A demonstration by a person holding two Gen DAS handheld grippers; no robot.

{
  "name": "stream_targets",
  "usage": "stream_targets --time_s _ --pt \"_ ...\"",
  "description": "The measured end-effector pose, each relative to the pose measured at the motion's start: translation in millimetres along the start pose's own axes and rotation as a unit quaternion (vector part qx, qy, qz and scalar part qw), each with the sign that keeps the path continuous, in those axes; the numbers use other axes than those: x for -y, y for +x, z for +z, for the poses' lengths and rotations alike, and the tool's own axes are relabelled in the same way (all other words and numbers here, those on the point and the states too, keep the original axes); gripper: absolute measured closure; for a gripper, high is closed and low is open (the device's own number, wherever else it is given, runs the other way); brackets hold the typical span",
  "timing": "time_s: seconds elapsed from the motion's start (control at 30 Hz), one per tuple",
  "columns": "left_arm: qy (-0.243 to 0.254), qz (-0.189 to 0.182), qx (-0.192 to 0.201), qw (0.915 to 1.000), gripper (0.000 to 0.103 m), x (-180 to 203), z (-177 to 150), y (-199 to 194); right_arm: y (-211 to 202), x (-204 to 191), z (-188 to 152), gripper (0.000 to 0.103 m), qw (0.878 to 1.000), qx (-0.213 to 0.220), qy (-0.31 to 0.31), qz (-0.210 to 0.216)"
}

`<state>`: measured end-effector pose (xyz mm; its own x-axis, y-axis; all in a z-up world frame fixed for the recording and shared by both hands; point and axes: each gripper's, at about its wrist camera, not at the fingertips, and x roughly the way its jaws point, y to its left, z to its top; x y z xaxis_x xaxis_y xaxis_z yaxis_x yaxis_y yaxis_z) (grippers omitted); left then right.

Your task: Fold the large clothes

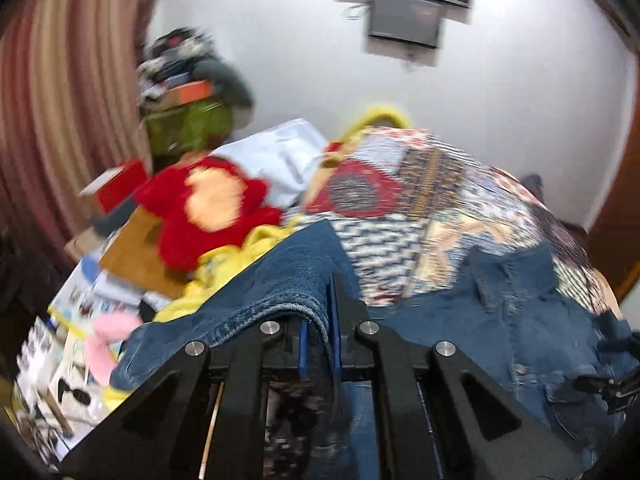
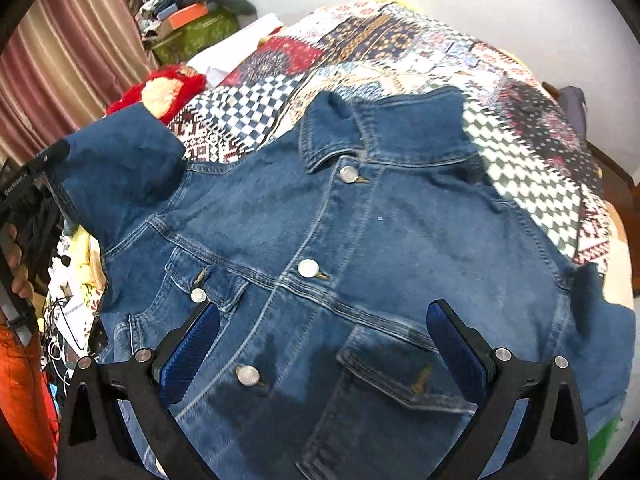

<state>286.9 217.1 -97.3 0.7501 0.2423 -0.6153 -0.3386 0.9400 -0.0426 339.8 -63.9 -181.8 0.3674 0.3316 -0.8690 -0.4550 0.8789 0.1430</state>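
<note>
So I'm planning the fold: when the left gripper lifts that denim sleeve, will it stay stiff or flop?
Probably it flops, but heavily: the sleeve drapes over the shut left gripper in thick folds. The denim jacket looks dense, with metal buttons, so it likely drags rather than slides on the patchwork bedspread.

Blue denim jacket [image 2: 360,240]: coarse matt woven cloth, pale stitched seams, shiny round metal buttons [image 2: 308,268]. Patchwork printed quilt [image 2: 400,52]: smooth matt cotton-like cloth. Red plush toy [image 1: 208,208]: fuzzy pile. Black left tool [image 1: 320,344] and right tool [image 2: 320,344]: matt plastic, ribbed blue rubbery pads [image 2: 192,348], glossy metal pins.
</note>
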Motion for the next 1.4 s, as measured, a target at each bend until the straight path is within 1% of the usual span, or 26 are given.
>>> stream_targets --time_s 0.07,0.13,0.2,0.27,0.37,0.4,0.43,0.5,0.53,0.57,0.6,0.63,0.67,0.73,0.8,0.9,1.03,1.1,1.17,1.23,1.27,1.4 --pt "0.01 -0.028 -0.014 0.9995 0.095 21.1 -1.3 4.3 -9.1 6.4 -3.9 0.0 1.0 0.008 0.007 -0.002" --pt "0.021 -0.049 -0.041 0.9977 0.095 41.7 -9.2 15.2 -16.9 14.6 -8.0 0.0 1.0 0.012 0.018 -0.004" --pt "0.028 -0.068 -0.077 0.9943 0.095 59.7 -20.0 29.3 -23.9 23.7 -13.7 0.0 0.999 0.015 0.03 -0.004" --pt "0.028 -0.09 -0.115 0.9888 0.095 73.7 -32.7 43.9 -28.9 32.3 -19.2 0.0 0.999 0.016 0.038 -0.006" --pt "0.024 -0.122 -0.184 0.9751 0.095 87.5 -64.6 68.6 -34.6 44.4 -27.4 0.0 0.999 0.016 0.051 -0.01" --pt "0.019 -0.128 -0.198 0.9716 0.095 90.0 -74.0 74.1 -35.6 48.0 -29.2 0.0 0.998 0.016 0.056 -0.009" --pt "0.013 -0.136 -0.218 0.9663 0.094 91.7 -84.8 81.8 -36.8 51.3 -31.5 0.0 0.998 0.016 0.06 -0.009" --pt "0.006 -0.142 -0.252 0.9572 0.093 94.1 -103.2 93.3 -38.5 56.6 -35.9 0.0 0.997 0.017 0.071 -0.007" --pt "0.001 -0.146 -0.274 0.9507 0.089 93.7 -112.2 100.6 -39.3 58.6 -37.8 0.0 0.997 0.016 0.076 -0.005" --pt "-0.001 -0.149 -0.286 0.9467 0.084 95.5 -117.9 104.9 -39.2 59.7 -39.0 0.0 0.997 0.016 0.08 -0.004" --pt "-0.004 -0.147 -0.291 0.9454 0.076 93.6 -123.9 106.0 -39.3 60.1 -39.9 0.0 0.996 0.016 0.082 -0.002" --pt "-0.005 -0.148 -0.292 0.9449 0.069 92.5 -128.2 104.2 -39.2 60.0 -40.8 0.0 0.996 0.015 0.084 0.0" --pt "-0.007 -0.154 -0.291 0.9441 0.067 90.5 -129.9 101.4 -38.8 60.0 -41.4 0.0 0.996 0.014 0.084 0.001" --pt "-0.016 -0.17 -0.29 0.9417 0.055 84.5 -130.7 91.1 -38.0 57.0 -41.3 0.0 0.997 0.013 0.08 -0.001" --pt "-0.033 -0.185 -0.281 0.9412 0.048 74.1 -127.5 78.3 -36.2 51.2 -39.6 0.0 0.997 0.013 0.072 -0.004" --pt "-0.061 -0.191 -0.254 0.9462 0.045 50.0 -119.4 55.5 -32.5 41.8 -36.0 0.0 0.998 0.012 0.063 -0.004" --pt "-0.114 -0.166 -0.203 0.9582 0.03 -3.3 -109.6 30.3 -24.2 26.1 -29.1 0.0 0.999 0.006 0.052 0.001" --pt "-0.138 -0.152 -0.186 0.9607 0.029 -32.4 -105.9 24.9 -20.2 19.2 -26.0 0.0 0.999 0.004 0.047 0.004" --pt "-0.156 -0.128 -0.183 0.9621 0.029 -60.8 -108.5 26.1 -16.0 12.0 -22.6 0.0 0.999 0.001 0.043 0.006" --pt "-0.18 -0.106 -0.189 0.9596 0.029 -83.8 -114.3 33.1 -12.2 5.1 -19.6 0.0 0.999 -0.002 0.042 0.01" --pt "-0.195 -0.099 -0.193 0.9564 0.029 -96.3 -118.5 37.7 -10.3 2.8 -18.6 0.0 0.999 -0.003 0.041 0.011" --pt "-0.244 -0.101 -0.196 0.9441 0.029 -128.1 -131.7 46.2 -4.6 -4.7 -15.3 0.0 0.999 -0.006 0.034 0.008"
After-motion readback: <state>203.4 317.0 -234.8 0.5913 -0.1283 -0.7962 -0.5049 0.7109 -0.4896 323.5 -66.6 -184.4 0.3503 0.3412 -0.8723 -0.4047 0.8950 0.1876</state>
